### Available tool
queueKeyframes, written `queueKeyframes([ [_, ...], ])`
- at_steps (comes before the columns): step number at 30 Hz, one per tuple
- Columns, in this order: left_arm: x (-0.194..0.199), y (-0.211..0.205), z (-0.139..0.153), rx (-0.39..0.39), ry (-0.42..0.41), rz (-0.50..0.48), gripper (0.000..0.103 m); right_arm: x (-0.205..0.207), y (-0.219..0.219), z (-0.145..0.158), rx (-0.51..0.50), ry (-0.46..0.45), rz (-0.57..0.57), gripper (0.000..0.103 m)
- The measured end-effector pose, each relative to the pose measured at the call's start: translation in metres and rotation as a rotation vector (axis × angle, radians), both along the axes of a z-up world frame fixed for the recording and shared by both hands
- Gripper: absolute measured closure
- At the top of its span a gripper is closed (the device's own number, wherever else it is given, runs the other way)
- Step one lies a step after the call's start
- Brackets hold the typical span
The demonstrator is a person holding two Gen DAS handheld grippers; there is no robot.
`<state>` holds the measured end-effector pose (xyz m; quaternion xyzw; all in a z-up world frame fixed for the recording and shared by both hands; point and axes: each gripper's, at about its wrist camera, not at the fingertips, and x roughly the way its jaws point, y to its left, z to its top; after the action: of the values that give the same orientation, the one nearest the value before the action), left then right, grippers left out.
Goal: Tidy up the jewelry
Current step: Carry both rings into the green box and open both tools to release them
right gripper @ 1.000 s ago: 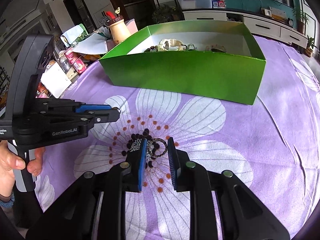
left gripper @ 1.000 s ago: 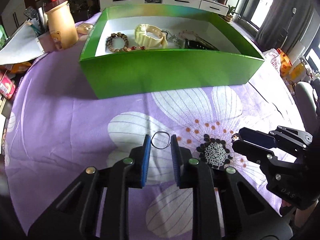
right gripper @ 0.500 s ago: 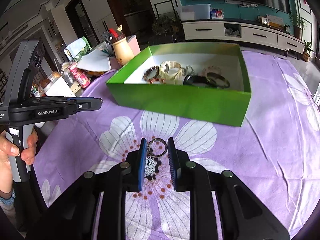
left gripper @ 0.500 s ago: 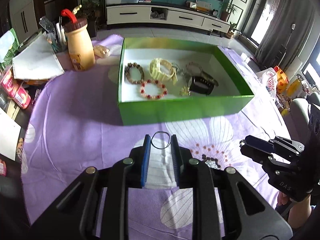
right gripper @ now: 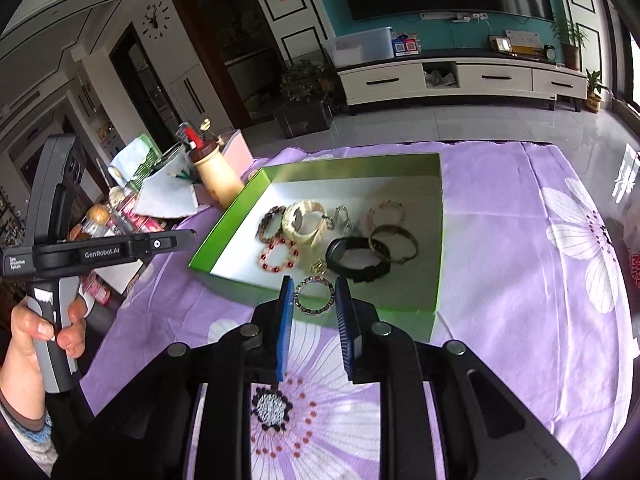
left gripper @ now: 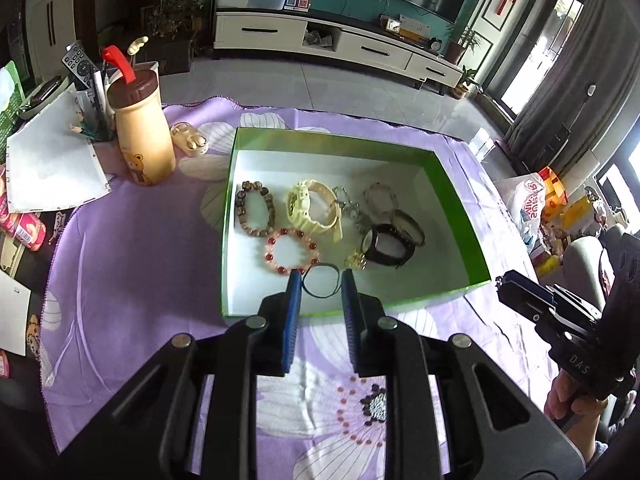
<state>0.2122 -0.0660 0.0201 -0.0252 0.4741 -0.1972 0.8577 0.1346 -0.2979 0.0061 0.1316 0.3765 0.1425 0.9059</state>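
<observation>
A green box with a white floor sits on the purple flowered cloth and holds several bracelets and watches. My left gripper is shut on a thin black ring and holds it above the box's near edge. My right gripper is shut on a beaded bracelet and holds it above the box's near wall. In the box lie a brown bead bracelet, a cream watch, a red bead bracelet and a black watch. Each gripper also shows in the other's view: the right one, the left one.
A tan bottle with a red spout stands left of the box beside papers and a pen holder. An earbud case lies near the bottle. Snack packets sit at the left table edge. Bags lie off the right.
Both grippers have risen and moved forward from the flower print to above the box's near edge, each still holding its piece. The box's inside now shows from above.
</observation>
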Motion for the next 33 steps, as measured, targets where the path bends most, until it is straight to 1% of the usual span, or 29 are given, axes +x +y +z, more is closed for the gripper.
queueKeyframes([
  [6, 0.02, -0.014, -0.006, 0.023, 0.017, 0.003, 0.083, 0.033, -0.013, 0.0, 0.041, 0.043, -0.044, 0.082],
  [11, 0.035, -0.018, -0.017, 0.025, 0.054, 0.019, 0.083, 0.054, -0.018, -0.004, 0.062, 0.08, -0.068, 0.082],
  [14, 0.043, -0.017, -0.027, 0.028, 0.082, 0.029, 0.083, 0.064, -0.016, -0.007, 0.05, 0.096, -0.073, 0.082],
  [19, 0.055, -0.017, -0.042, 0.031, 0.125, 0.044, 0.083, 0.08, -0.017, -0.017, 0.06, 0.138, -0.082, 0.082],
  [27, 0.068, -0.022, -0.058, 0.06, 0.152, 0.039, 0.083, 0.097, -0.018, -0.035, 0.048, 0.186, -0.093, 0.082],
  [33, 0.074, -0.028, -0.069, 0.082, 0.173, 0.033, 0.083, 0.109, -0.013, -0.045, 0.021, 0.212, -0.092, 0.082],
])
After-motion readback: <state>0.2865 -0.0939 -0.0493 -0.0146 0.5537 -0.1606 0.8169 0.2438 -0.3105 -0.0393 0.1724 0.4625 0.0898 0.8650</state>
